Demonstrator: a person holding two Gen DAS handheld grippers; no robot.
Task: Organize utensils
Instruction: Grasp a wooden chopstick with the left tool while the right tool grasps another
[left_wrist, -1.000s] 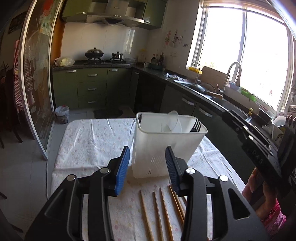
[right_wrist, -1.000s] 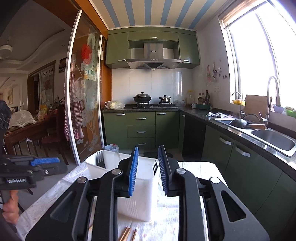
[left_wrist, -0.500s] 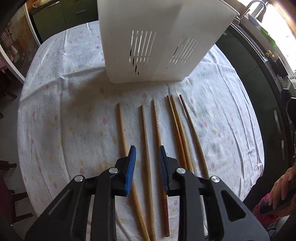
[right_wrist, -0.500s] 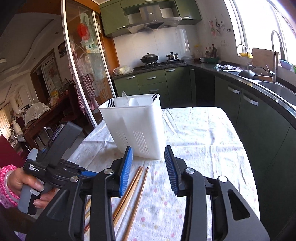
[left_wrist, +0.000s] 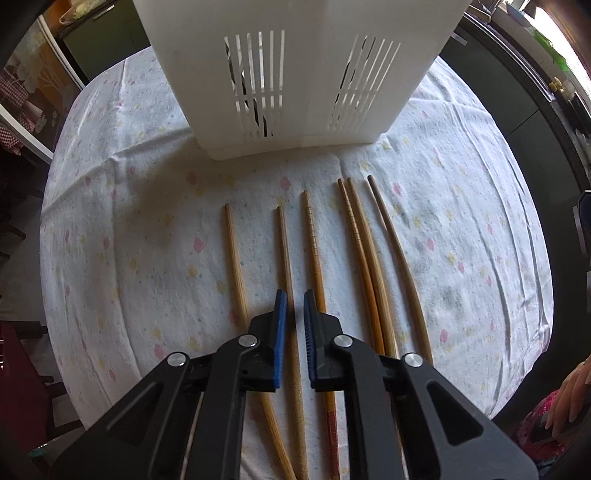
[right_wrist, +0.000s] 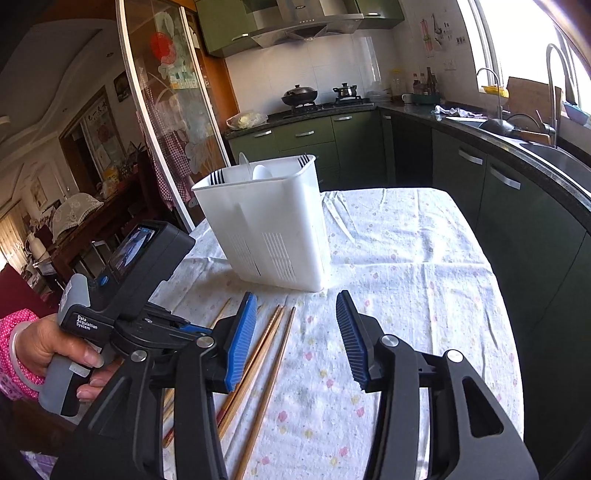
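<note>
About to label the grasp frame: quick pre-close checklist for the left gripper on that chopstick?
1. Target between the pads: ok. The second chopstick from the left runs into the narrow gap of the left gripper.
2. Grip closed on it: not ok, a gap still shows either side of the stick.
3. Neighbours out of the gap: ok. The leftmost chopstick and the ridged chopstick pass outside the pads.
4. Pad height over the tablecloth: cannot tell.
5. White utensil caddy upright: ok.
6. Right gripper out of the way: ok, open, holding nothing.
</note>
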